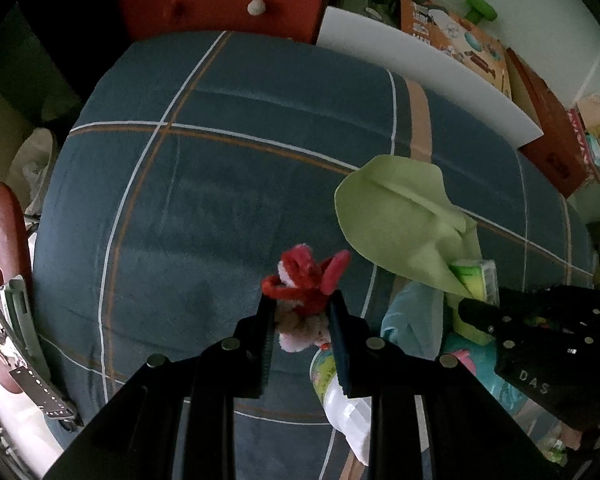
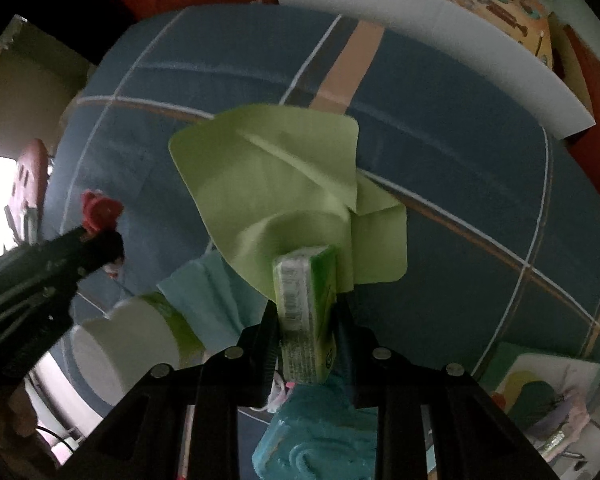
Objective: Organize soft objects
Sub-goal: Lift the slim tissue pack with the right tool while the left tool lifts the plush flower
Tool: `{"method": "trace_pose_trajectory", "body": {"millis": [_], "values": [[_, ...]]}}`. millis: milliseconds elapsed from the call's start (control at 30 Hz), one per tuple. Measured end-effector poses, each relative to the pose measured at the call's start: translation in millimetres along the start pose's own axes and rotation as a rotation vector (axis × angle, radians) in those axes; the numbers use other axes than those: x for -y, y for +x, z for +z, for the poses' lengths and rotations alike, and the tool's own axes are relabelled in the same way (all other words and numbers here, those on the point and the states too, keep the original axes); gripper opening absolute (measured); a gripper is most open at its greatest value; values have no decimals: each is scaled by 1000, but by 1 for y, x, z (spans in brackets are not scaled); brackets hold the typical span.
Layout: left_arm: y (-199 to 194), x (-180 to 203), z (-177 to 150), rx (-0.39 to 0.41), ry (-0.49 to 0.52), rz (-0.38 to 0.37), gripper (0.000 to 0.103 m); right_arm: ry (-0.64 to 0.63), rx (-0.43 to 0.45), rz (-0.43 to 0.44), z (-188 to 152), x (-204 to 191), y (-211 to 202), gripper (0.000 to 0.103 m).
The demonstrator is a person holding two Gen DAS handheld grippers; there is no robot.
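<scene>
Black fingers of the left gripper (image 1: 300, 312) fill the bottom of the left wrist view, clenched on a fuzzy red and pink toy (image 1: 306, 280) whose lower part is hidden between the pads. It hangs over the blue plaid bedcover (image 1: 180, 200). At lower right the right gripper (image 1: 476, 304) enters, mostly a dark blur, with a green packet (image 1: 474, 276) at its tip and a light green cloth (image 1: 404, 216) draped ahead of it. A white container (image 1: 340, 400) lies partly hidden behind the left gripper's right finger. Boxes at the upper right are too distorted to read.

Seen from the right wrist, the right gripper (image 2: 306, 320) grasps the green packet (image 2: 306, 312) upright at bottom centre; its print is too blurred to read. The light green cloth (image 2: 280, 180) spreads beyond it, a pale blue cloth (image 2: 204, 296) tucked under its left edge. Below, a turquoise soft object (image 2: 312, 440) is cut off by the frame. The white container (image 2: 128, 348) sits lower left, under the left gripper (image 2: 100, 236) with the red toy (image 2: 100, 210).
</scene>
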State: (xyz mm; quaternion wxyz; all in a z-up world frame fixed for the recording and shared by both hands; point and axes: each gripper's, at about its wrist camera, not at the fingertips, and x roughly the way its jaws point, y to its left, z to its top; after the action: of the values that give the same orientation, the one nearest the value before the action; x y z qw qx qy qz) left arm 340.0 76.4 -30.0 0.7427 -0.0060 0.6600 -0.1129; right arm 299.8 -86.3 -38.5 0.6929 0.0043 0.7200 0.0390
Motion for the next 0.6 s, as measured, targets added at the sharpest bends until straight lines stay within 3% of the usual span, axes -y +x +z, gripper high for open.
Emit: {"method": "trace_pose_trajectory", "body": {"millis": [433,600], "values": [[6,12,-4,-6,14,-8,27,-27,-30,-40,-1,-11,10,29],[10,10,-4,-9,7,-3,27,-32,-34,-42,-1,-13,15,24]]}}
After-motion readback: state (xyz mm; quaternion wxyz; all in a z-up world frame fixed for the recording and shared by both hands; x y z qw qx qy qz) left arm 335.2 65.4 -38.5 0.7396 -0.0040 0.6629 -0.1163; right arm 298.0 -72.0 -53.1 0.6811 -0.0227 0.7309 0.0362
